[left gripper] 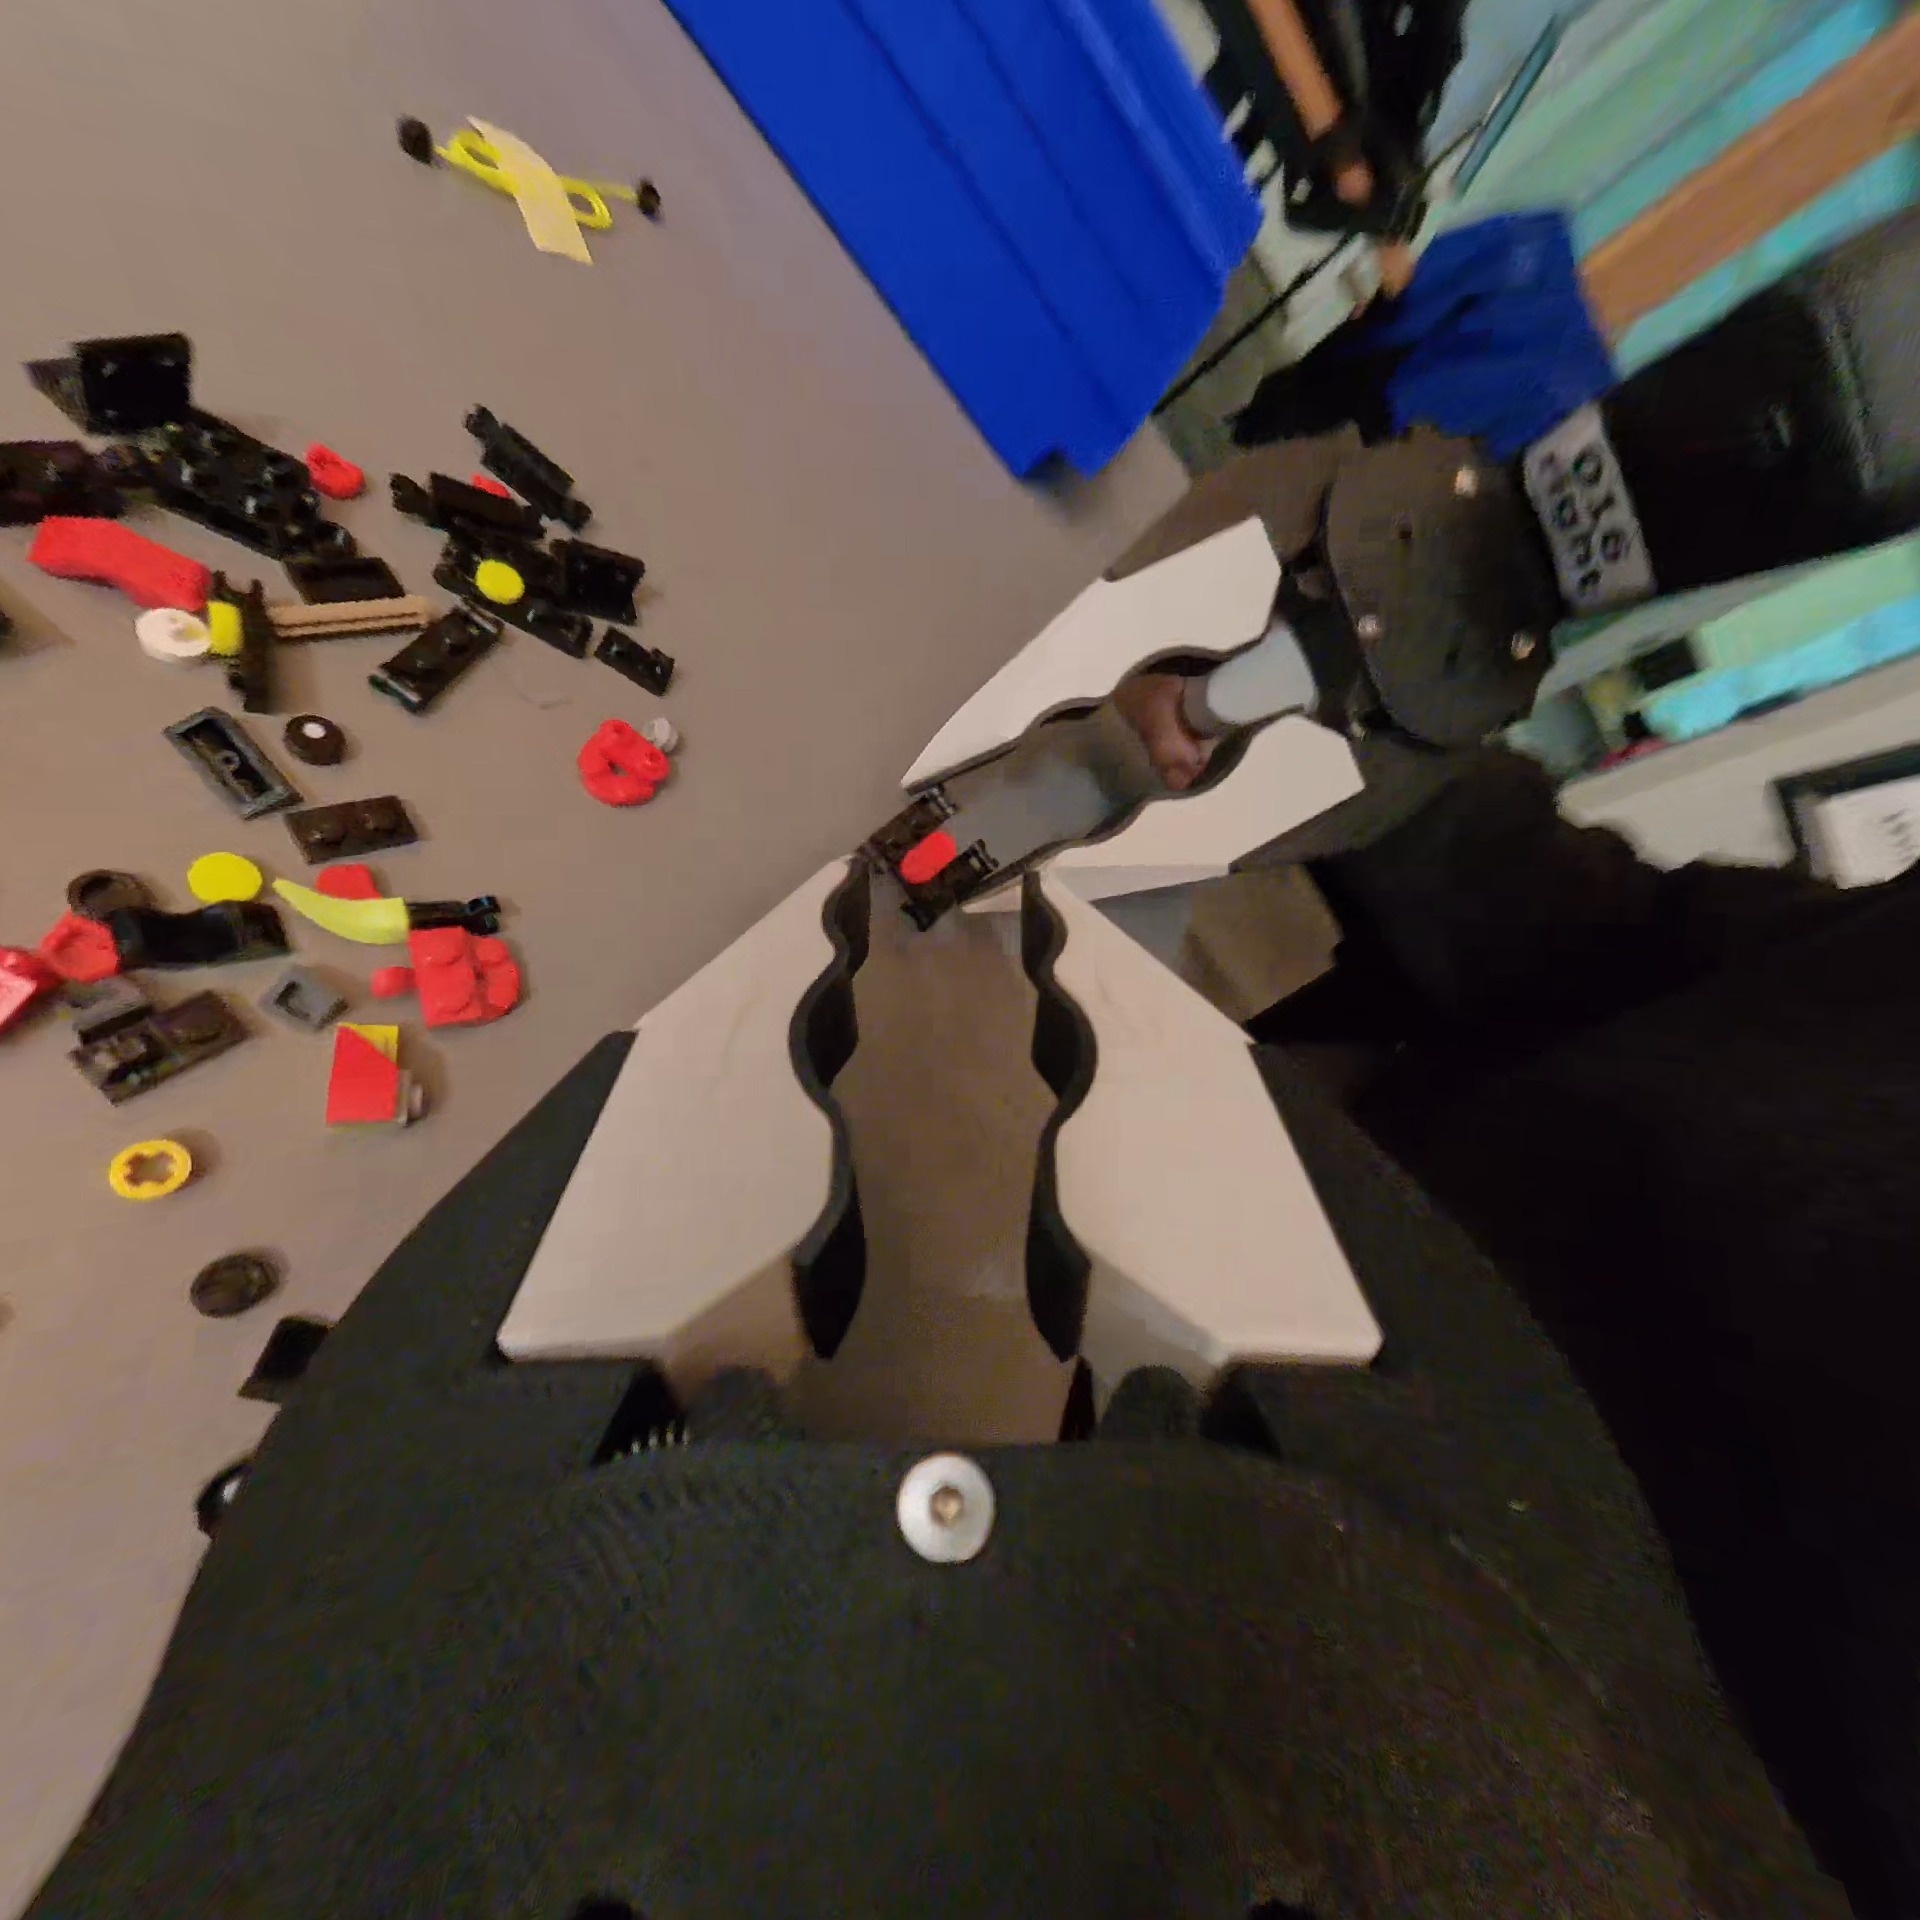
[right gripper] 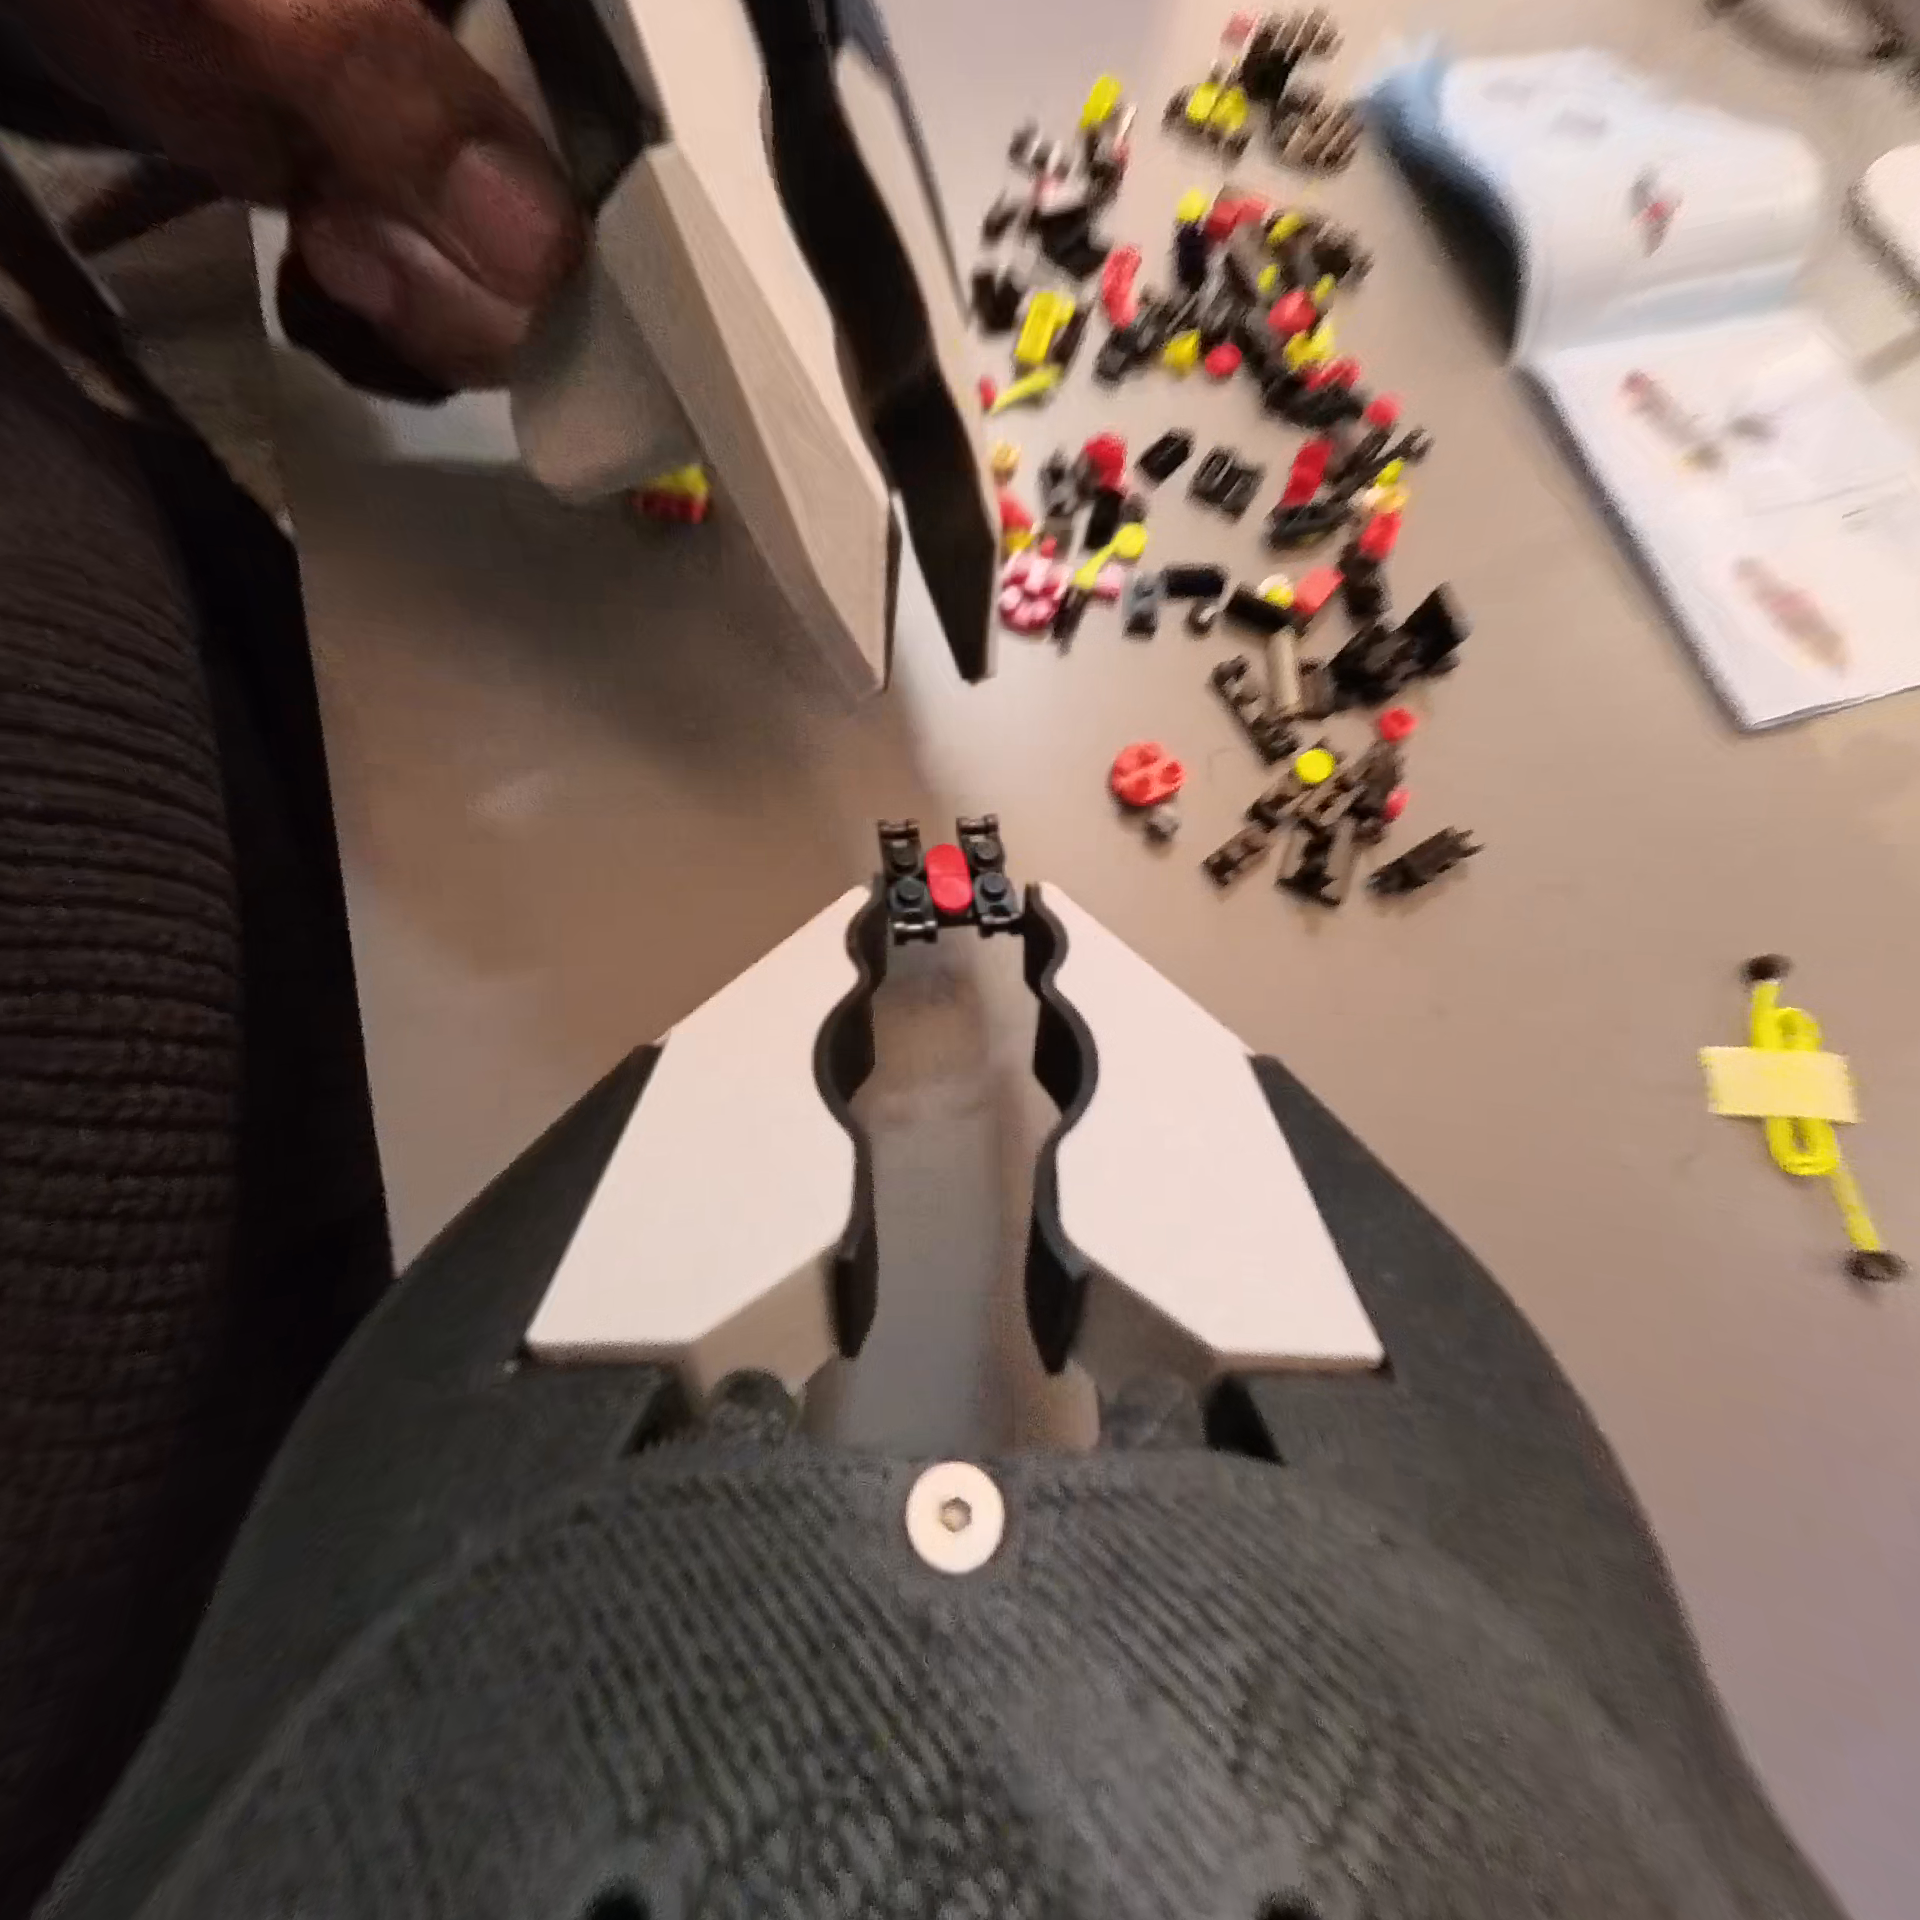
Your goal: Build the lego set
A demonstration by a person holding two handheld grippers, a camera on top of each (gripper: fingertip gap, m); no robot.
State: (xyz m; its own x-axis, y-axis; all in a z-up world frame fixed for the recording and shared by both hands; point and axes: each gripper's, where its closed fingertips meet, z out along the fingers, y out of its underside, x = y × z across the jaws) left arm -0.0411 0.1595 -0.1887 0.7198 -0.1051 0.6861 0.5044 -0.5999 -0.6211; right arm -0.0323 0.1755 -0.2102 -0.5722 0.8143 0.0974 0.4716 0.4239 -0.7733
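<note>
Table: grey-brown top (left gripper: 727, 312), bearing everything below.
Loose bricks: a scatter of small black, red and yellow toy bricks (left gripper: 499, 582) spread over the table's left part in the left wrist view.
Red round piece: a studded disc (left gripper: 621, 764) at the near-right edge of that scatter, a tiny grey stud touching it.
Yellow ring: a small toothed ring (left gripper: 151, 1171) lying alone, nearer than the rest.
Yellow rod: a thin yellow part (left gripper: 540, 187) with black ends and a pale tape strip across it, far from the pile.
Blue bin: (left gripper: 987, 208) at the far side.
Booklet: open pages (right gripper: 1714, 499) right of the bricks, blurred.
Shelves: teal and wood (left gripper: 1766, 125), far right.
</note>
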